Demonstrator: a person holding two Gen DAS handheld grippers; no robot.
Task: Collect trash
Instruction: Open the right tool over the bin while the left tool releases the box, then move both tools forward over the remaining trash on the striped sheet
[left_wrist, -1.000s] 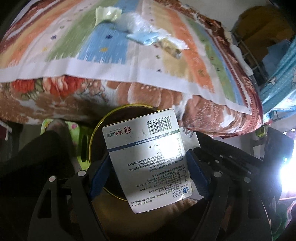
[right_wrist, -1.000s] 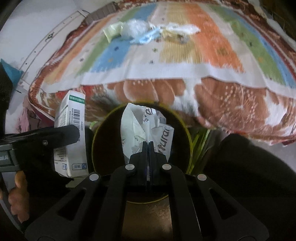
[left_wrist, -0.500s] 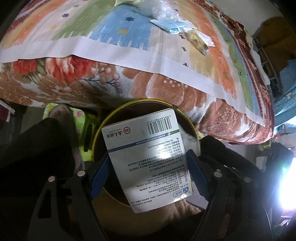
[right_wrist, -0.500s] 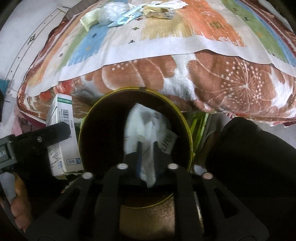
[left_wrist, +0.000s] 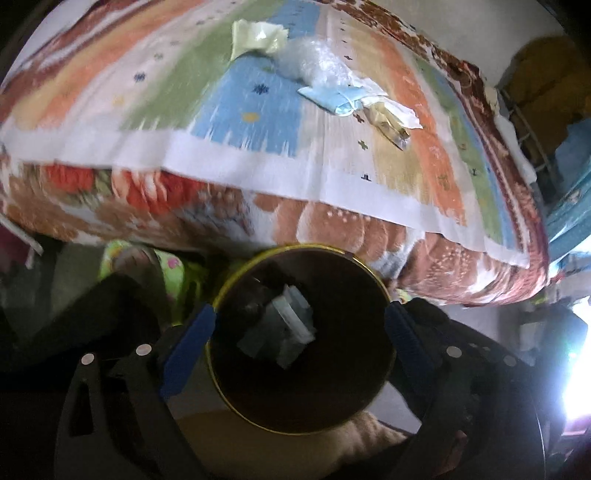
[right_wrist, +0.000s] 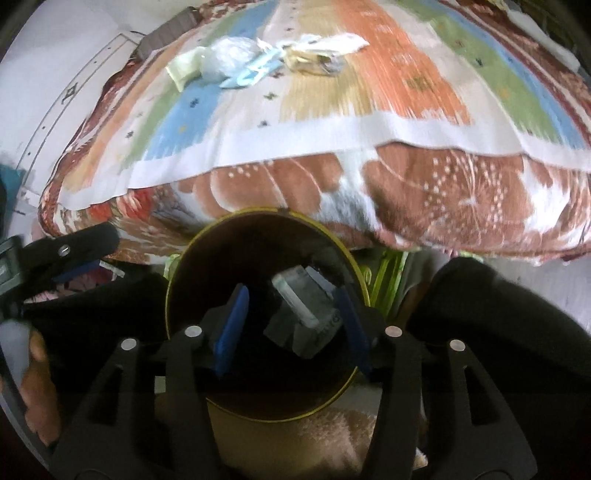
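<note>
A dark round bin with a yellow rim (left_wrist: 299, 251) (right_wrist: 266, 212) stands below the bed's edge. The white box (left_wrist: 284, 325) (right_wrist: 306, 314) lies inside it. My left gripper (left_wrist: 299, 328) is open and empty over the bin. My right gripper (right_wrist: 291, 325) is open and empty over the bin too. The left gripper also shows at the left of the right wrist view (right_wrist: 66, 254). More trash lies far back on the striped blanket: a pale yellow wrapper (left_wrist: 258, 35) (right_wrist: 183, 68), a clear plastic bag (left_wrist: 314, 62) (right_wrist: 229, 57), a light blue mask (left_wrist: 332, 98) (right_wrist: 251, 74) and a crumpled wrapper (left_wrist: 391, 122) (right_wrist: 314, 59).
The bed with the striped blanket (left_wrist: 369, 147) over a floral cover (right_wrist: 443, 192) fills the upper half of both views. A dark trouser leg (right_wrist: 498, 332) is beside the bin on the right. A green patterned slipper (left_wrist: 166, 266) is left of the bin.
My left gripper opened and the white box dropped into the bin. My right gripper opened and the crumpled white bag it held fell into the bin.
</note>
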